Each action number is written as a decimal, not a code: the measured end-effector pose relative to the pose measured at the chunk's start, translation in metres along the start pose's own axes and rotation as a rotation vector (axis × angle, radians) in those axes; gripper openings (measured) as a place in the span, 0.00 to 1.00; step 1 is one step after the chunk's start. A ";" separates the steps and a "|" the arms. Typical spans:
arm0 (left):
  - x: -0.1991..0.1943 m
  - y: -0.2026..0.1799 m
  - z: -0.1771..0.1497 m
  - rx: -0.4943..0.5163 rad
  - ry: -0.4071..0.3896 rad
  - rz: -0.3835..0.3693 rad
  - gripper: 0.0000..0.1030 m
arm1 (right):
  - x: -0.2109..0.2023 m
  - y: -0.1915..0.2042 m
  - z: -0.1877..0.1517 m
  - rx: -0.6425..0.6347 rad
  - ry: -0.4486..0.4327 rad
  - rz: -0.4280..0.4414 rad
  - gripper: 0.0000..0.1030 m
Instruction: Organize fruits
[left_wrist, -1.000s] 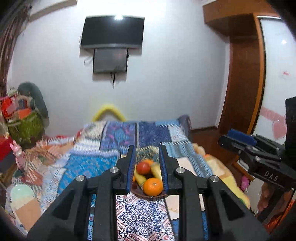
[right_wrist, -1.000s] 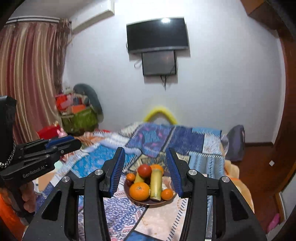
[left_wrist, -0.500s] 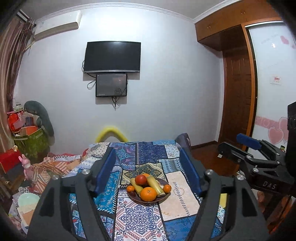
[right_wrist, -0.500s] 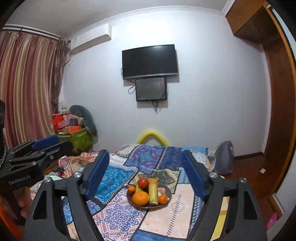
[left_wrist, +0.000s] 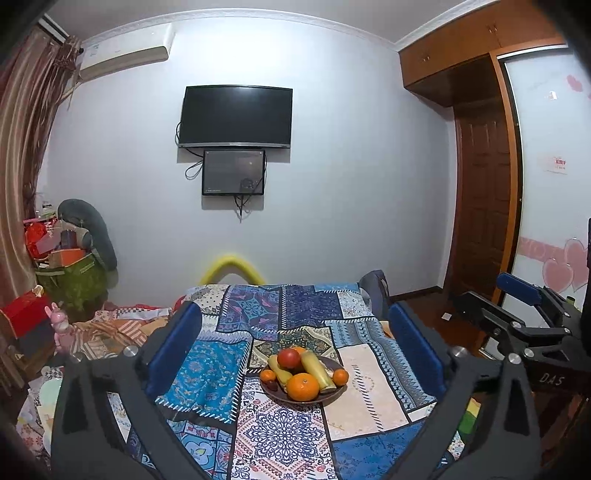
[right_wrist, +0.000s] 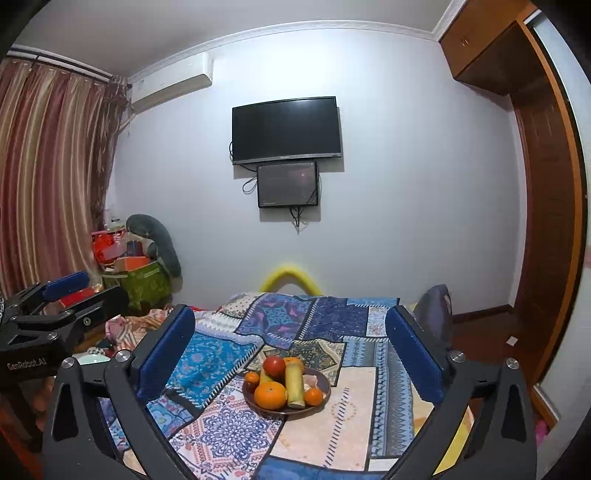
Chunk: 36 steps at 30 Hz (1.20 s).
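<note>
A brown plate (left_wrist: 328, 397) (right_wrist: 324, 384) sits on a patchwork bedspread and holds a heap of fruit: a large orange (left_wrist: 303, 386) (right_wrist: 270, 395) in front, a red apple (left_wrist: 288, 357) (right_wrist: 273, 364), yellow-green long fruits (left_wrist: 317, 370) (right_wrist: 294, 382) and small oranges (left_wrist: 340, 376) (right_wrist: 313, 396). My left gripper (left_wrist: 295, 345) is open and empty, well back from the plate. My right gripper (right_wrist: 290, 347) is open and empty, also well back; it shows at the right in the left wrist view (left_wrist: 528, 317).
The patchwork bedspread (left_wrist: 288, 435) (right_wrist: 229, 424) fills the lower middle. A TV (left_wrist: 236, 116) hangs on the far wall. Boxes and bags (left_wrist: 66, 273) are piled at the left. A wooden door and wardrobe (left_wrist: 480, 206) stand at the right.
Both grippers have opened wide from a narrow gap, and both have tilted up and pulled back, so the plate looks smaller and more of the wall shows.
</note>
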<state>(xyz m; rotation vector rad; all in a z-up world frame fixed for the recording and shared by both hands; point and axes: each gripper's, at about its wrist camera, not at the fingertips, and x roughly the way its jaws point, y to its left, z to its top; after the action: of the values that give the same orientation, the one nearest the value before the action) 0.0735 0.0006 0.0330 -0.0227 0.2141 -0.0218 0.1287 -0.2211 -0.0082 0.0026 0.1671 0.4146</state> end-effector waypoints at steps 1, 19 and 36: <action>0.000 0.000 0.000 0.000 0.001 0.000 1.00 | -0.001 0.000 -0.001 -0.001 0.000 0.000 1.00; 0.000 -0.002 -0.002 0.004 0.006 -0.013 1.00 | -0.009 -0.004 0.001 0.008 -0.014 -0.009 1.00; 0.000 -0.005 -0.003 0.013 0.010 -0.026 1.00 | -0.013 -0.007 0.001 0.015 -0.024 -0.010 1.00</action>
<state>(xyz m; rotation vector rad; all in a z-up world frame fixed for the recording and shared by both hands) 0.0725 -0.0043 0.0299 -0.0123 0.2241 -0.0495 0.1198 -0.2323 -0.0054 0.0218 0.1467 0.4031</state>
